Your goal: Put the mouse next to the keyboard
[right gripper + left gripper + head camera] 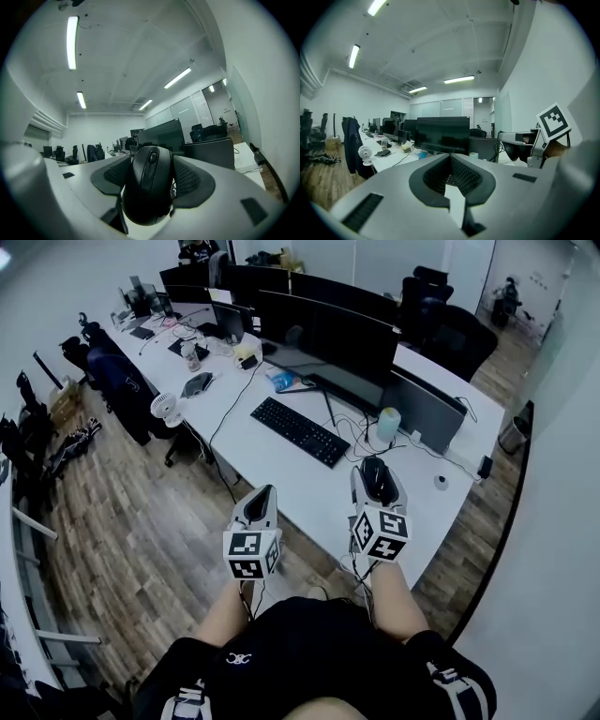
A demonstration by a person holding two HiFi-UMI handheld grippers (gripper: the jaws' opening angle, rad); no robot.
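Observation:
A black mouse (377,478) sits between the jaws of my right gripper (375,470), which is shut on it above the white desk (309,493), right of the black keyboard (300,430). In the right gripper view the mouse (149,183) fills the gap between the ribbed pads (190,176), its wheel pointing forward. My left gripper (262,495) hangs over the desk's near edge, below the keyboard. Its jaws are shut with nothing between them, and its pads (465,176) meet in the left gripper view. The marker cube of the right gripper (553,121) shows at that view's right.
A wide dark monitor (328,343) stands behind the keyboard, with cables and a white cylinder (388,425) to its right. A small round thing (441,481) lies near the desk's right end. A small fan (167,410) and office chairs (117,381) stand to the left on the wooden floor.

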